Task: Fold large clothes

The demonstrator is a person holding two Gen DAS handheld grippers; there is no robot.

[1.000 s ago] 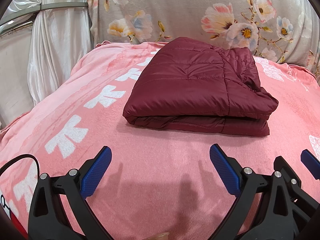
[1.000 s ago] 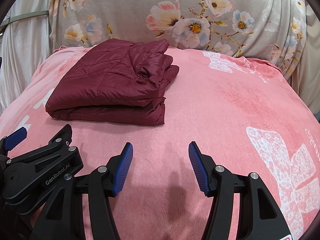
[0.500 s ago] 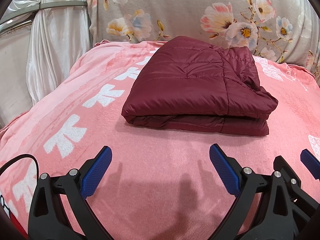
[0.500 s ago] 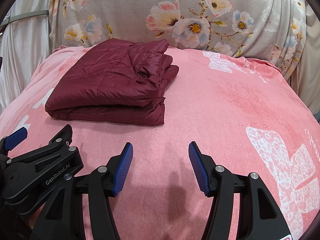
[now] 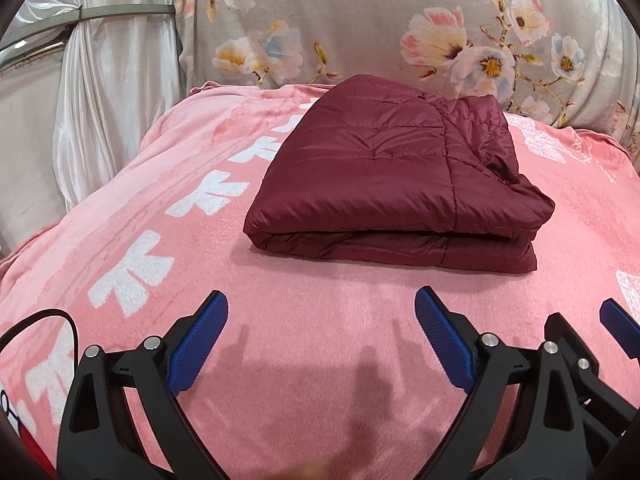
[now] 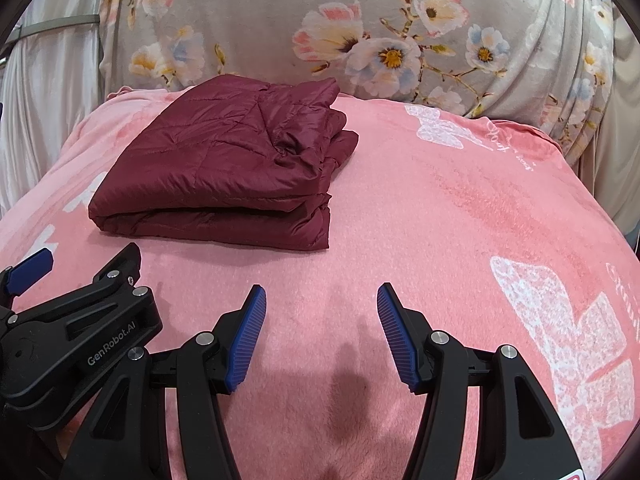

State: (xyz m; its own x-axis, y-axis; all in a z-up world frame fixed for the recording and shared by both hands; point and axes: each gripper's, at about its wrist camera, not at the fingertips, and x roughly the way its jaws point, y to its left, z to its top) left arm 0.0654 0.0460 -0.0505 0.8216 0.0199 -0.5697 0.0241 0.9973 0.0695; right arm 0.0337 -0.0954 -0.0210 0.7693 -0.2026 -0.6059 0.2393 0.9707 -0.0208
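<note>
A dark red quilted jacket (image 5: 392,172) lies folded into a thick rectangle on the pink blanket (image 5: 280,308); the right wrist view has the same jacket (image 6: 224,168) at upper left. My left gripper (image 5: 320,320) stands open over bare blanket, a little short of the jacket's near edge, with nothing between its blue pads. My right gripper (image 6: 320,320) is also open and empty, to the right of the jacket's near corner. Each view catches part of the other gripper at its side.
A grey floral fabric (image 5: 400,28) rises behind the blanket. White curtains (image 5: 92,100) hang at the left. The blanket carries white bow prints (image 6: 560,344) and falls away at its left and right edges. A black cable (image 5: 48,316) loops at lower left.
</note>
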